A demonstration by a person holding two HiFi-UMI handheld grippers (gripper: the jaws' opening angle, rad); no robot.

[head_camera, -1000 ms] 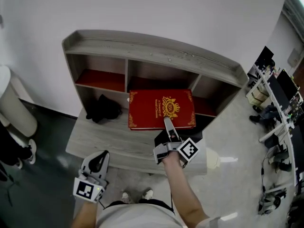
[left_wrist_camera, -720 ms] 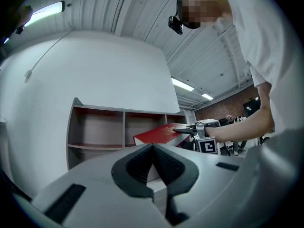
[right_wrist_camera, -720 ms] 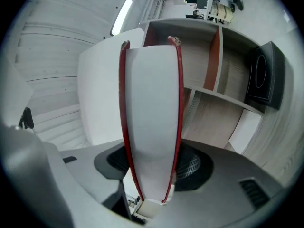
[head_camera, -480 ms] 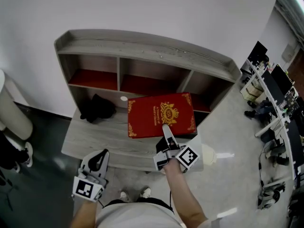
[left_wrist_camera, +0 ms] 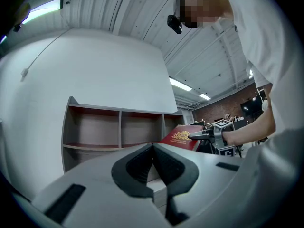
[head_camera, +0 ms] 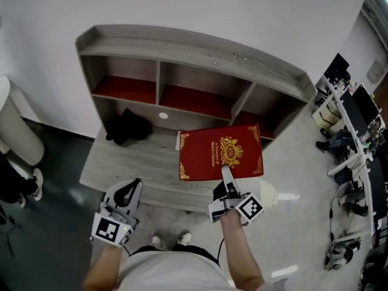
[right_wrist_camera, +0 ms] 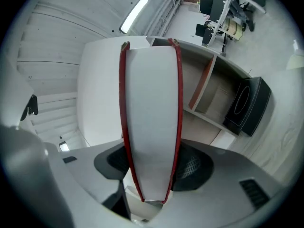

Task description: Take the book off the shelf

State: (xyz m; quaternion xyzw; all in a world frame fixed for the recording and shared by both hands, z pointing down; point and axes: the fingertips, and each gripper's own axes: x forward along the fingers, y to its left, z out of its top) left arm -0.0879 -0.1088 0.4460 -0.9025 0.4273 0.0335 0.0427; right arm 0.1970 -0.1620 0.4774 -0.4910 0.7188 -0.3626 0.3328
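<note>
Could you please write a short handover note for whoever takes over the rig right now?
Right gripper: shut on the red book, gripping its near edge.
Left gripper: shut, empty, held low in front of the shelf.
Book: out of the compartments, cover up, over the right part of the lower ledge. It looks lifted off the board.
Black item: lying on the ledge at the left, apart from both grippers.
Done: book gripped and out of its compartment.
Left: carry it clear of the shelf, then probably set it down.

Red gold-patterned book point(head_camera: 213, 154), grey woodgrain shelf point(head_camera: 194, 47)
</note>
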